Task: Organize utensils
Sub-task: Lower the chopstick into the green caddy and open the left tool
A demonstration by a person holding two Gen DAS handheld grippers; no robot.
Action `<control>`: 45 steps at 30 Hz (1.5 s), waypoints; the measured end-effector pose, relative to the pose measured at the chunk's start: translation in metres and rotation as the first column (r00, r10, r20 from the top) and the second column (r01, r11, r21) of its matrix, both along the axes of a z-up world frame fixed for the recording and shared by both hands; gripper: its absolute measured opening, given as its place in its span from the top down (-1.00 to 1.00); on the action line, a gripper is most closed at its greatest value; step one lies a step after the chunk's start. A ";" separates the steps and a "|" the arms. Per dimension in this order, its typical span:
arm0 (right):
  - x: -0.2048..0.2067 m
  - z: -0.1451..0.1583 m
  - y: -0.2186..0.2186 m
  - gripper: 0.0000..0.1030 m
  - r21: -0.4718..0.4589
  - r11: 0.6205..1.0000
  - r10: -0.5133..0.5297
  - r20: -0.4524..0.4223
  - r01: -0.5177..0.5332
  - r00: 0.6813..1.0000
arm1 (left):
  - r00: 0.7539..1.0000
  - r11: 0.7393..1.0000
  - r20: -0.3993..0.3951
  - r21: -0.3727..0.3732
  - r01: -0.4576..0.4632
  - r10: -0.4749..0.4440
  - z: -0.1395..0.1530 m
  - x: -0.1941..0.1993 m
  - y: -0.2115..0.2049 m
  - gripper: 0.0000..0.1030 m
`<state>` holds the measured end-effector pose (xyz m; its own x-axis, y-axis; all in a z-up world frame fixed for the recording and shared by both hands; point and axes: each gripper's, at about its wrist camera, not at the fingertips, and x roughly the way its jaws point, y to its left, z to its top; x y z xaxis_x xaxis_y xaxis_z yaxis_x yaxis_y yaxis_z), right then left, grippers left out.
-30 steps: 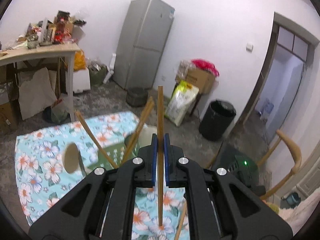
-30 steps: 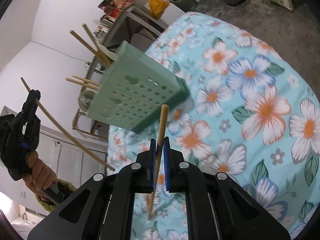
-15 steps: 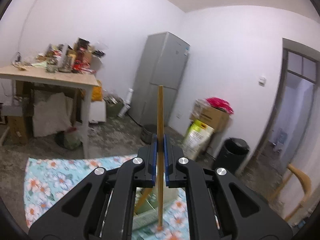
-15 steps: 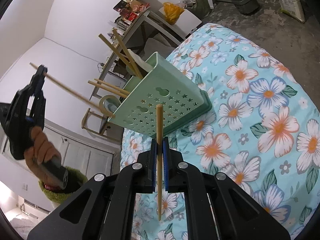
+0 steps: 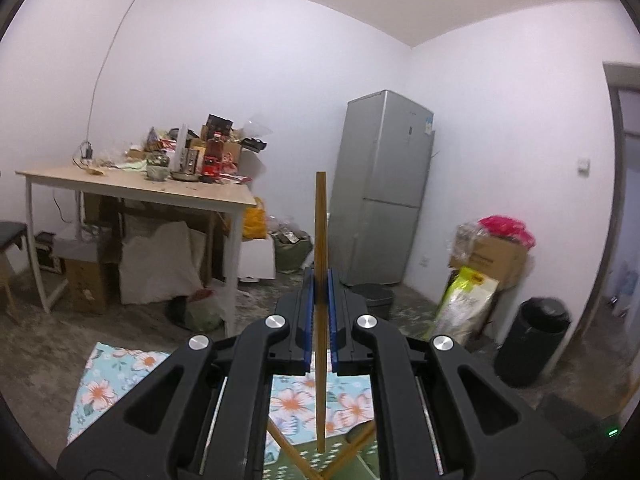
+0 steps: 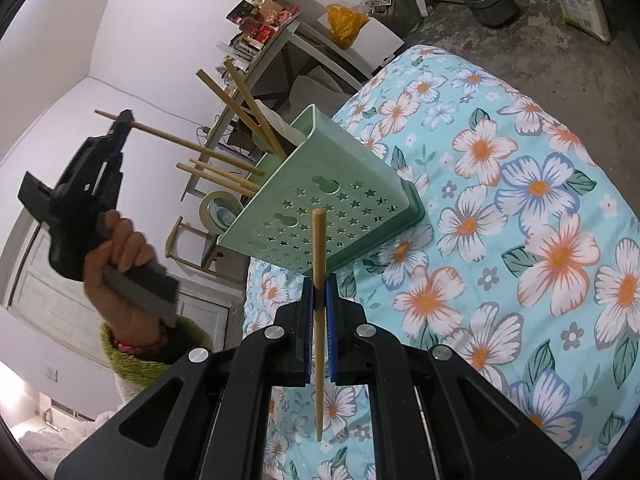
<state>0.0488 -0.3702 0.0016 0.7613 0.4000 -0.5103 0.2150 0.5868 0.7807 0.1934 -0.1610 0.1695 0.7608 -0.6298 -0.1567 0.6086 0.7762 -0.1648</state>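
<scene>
While clamped between blue pads, left chopstick (image 5: pixel 321 240) stands upright across left gripper (image 5: pixel 320 292), long axis vertical in the left wrist view, tip high against the fridge (image 5: pixel 384 188) and lower end hanging over the floral cloth (image 5: pixel 100 392). Seen from the right wrist view, same stick (image 6: pixel 180 145) lies crosswise and slopes down toward the green utensil holder (image 6: pixel 332 216), tip close to the sticks already leaning out of its open top. Left gripper (image 6: pixel 124 120) nearly closed, pinching only that chopstick, gripped by a hand (image 6: pixel 120 264) in a green cuff. Right gripper (image 6: pixel 319 300) likewise nearly closed on right chopstick (image 6: pixel 319 320), upright in view, in front of the holder's star-punched wall. Compared with a second back: left view now tilted up, showing much less cloth and more wall and table (image 5: pixel 140 188); right side almost unmoved.
</scene>
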 end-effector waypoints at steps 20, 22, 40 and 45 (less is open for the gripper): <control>-0.005 -0.002 -0.006 0.88 0.009 1.000 -0.017 -0.010 0.018 1.000 | 0.996 0.998 0.079 0.045 -0.041 0.037 -0.043 -0.009 -0.025 0.90; -0.006 -0.002 -0.006 0.88 0.010 1.000 -0.018 -0.011 0.019 1.000 | 0.997 0.999 0.075 0.037 -0.035 0.032 -0.046 -0.010 -0.023 0.90; -0.005 0.002 -0.001 0.88 0.001 1.000 -0.009 0.002 0.009 1.000 | 0.999 1.000 0.051 0.030 -0.009 0.007 -0.026 -0.040 0.012 -0.26; -0.006 0.004 0.000 0.88 -0.005 1.000 -0.008 0.009 0.008 1.000 | 0.999 0.998 0.025 0.052 0.036 -0.037 -0.021 -0.054 0.021 -0.46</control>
